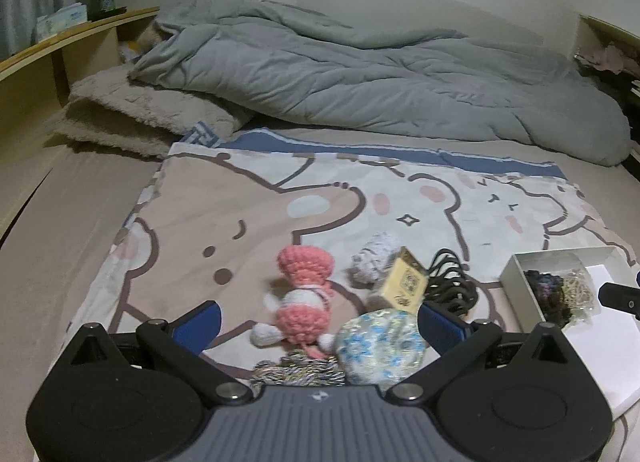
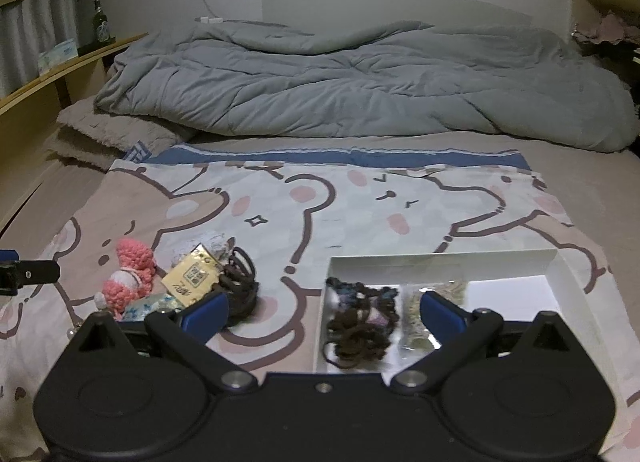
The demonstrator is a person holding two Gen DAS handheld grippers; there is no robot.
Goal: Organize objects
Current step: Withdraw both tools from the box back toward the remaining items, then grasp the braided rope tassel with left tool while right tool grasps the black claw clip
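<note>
Nearest the left camera, the left gripper (image 1: 318, 320) stands with its blue-padded jaws spread wide and empty, straddling a small pile on the cartoon-bear printed cloth (image 1: 208, 222). In that pile lie a round pouch of pale fabric with blue flowers (image 1: 380, 346), a silvery braided cord (image 1: 298, 372) just in front of it, and a pink-and-white crocheted doll (image 1: 304, 294) lying on its side. Just beyond are a yellow card packet with a printed code (image 1: 404, 282), a coil of black hair ties (image 1: 450, 282) beside it, and a grey-white knitted ball (image 1: 374, 258).

The right gripper (image 2: 324, 316) is likewise wide open and holds nothing; it hovers over the near edge of a shallow white cardboard box (image 2: 560, 262). Inside the box sit a heap of dark brown hair ties (image 2: 360, 326) and a clear bag of small beige bands (image 2: 420, 326).

The sorting appears partly done: two groups are boxed, about six loose things remain outside. Farther back lies a rumpled grey quilt (image 2: 360, 78).
</note>
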